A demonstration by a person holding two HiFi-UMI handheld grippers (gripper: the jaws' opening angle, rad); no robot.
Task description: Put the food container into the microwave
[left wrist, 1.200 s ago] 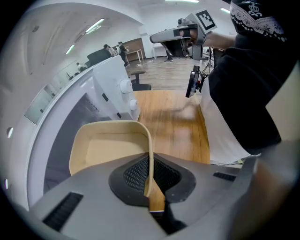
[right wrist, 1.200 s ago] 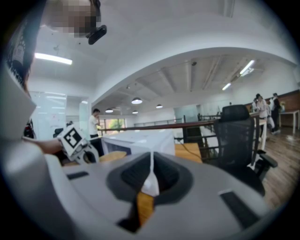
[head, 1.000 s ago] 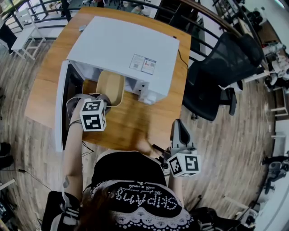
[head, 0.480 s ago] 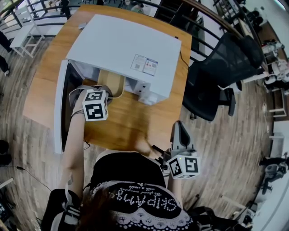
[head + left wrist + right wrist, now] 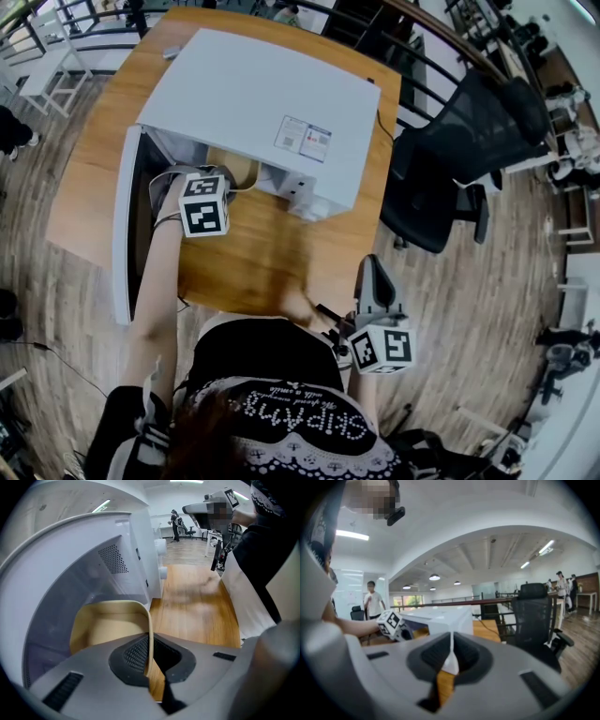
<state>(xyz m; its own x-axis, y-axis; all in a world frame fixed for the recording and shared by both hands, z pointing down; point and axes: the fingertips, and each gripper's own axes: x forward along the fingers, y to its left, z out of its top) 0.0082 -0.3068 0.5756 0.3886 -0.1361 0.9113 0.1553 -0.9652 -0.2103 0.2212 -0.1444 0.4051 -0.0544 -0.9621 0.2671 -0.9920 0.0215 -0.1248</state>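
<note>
The left gripper point(image 5: 149, 660) pinches the beige food container point(image 5: 105, 630) by its side wall, probably to keep it level. The container sits mostly inside the microwave point(image 5: 253, 103) at 11 o'clock. The right gripper point(image 5: 451, 658), jaws pressed together and empty, waits at 4 o'clock, clear of the work.

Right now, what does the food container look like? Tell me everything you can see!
The food container is a pale tan tub with rounded corners and a thin, smooth wall, maybe plastic. It has no lid and looks empty. It is upright, in the mouth of the open microwave. The left gripper has its jaws shut on the container's side wall. Whether its bottom touches the microwave floor isn't visible.
</note>
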